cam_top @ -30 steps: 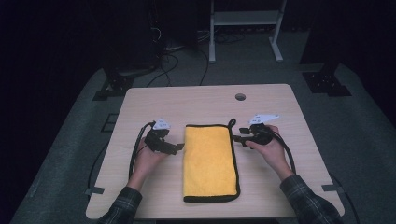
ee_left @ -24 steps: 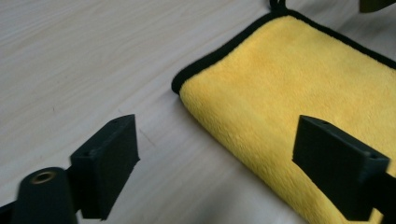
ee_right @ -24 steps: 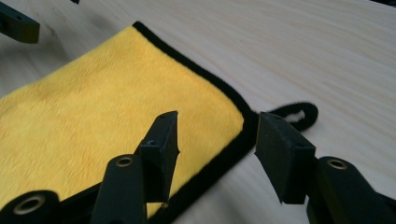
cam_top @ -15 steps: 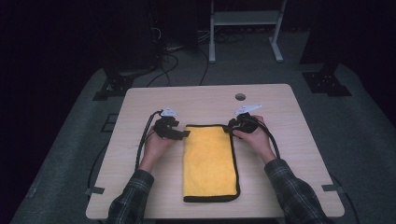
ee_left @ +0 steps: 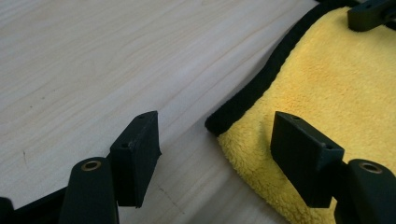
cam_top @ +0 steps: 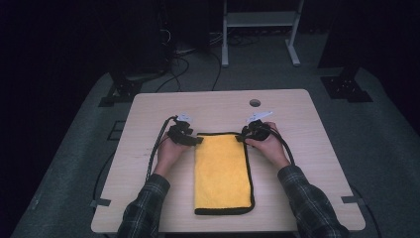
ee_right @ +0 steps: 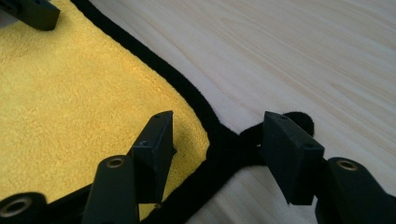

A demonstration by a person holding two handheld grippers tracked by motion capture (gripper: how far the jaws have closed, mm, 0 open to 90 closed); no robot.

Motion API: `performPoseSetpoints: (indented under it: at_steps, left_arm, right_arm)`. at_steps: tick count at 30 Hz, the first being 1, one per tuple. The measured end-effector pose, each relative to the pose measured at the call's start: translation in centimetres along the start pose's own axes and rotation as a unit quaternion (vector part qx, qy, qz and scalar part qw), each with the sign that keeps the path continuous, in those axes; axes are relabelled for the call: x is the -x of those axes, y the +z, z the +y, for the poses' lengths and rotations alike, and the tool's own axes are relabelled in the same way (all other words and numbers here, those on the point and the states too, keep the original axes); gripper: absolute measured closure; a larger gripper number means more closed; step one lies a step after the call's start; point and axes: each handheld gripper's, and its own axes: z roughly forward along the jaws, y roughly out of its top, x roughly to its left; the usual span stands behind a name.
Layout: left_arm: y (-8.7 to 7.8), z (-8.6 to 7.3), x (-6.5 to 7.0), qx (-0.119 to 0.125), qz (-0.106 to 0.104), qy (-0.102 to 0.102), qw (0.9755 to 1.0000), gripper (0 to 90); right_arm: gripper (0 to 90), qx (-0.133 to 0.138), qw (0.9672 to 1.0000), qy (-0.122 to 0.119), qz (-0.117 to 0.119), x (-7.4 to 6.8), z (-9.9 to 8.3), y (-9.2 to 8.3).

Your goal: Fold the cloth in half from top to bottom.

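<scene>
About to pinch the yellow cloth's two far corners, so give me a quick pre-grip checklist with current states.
1. Left gripper straddles its corner of the yellow cloth: ok; its jaws have just been closing, pads not pressing yet.
2. Right gripper straddles its corner and the black loop: ok; its jaws have just been opening.
3. Cloth flat on the table: ok.
4. Layers caught underneath: cannot tell.

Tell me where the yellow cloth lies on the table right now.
In the high view the yellow cloth lies folded at the middle of the table, its far corners flanked by the left gripper and right gripper.
</scene>
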Motion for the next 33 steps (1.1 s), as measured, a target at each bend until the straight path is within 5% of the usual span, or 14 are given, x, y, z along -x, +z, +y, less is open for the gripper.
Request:
performPoseSetpoints:
  at_steps: [6,17,23,33]
  left_arm:
    - [0.2,0.0,0.2,-0.004,-0.002,0.012,0.9999,42.1]
    - [0.2,0.2,1.0,-0.012,-0.037,0.008,0.9992,77.6]
    - [-0.2,0.4,1.2,0.0,-0.027,0.017,0.9995,80.0]
    - [-3.8,4.6,1.0,0.063,0.009,0.046,0.9969,79.9]
  right_arm:
    - [46.3,0.003,0.9999,-0.012,-0.002,-0.3,-0.2,0.0]
    - [77.7,-0.007,0.9998,0.004,0.019,-1.0,-0.1,-0.3]
    - [79.7,-0.02,0.9997,0.01,0.01,-1.3,0.3,-0.4]
    - [79.8,0.038,0.9991,0.021,-0.006,0.0,4.3,-3.2]
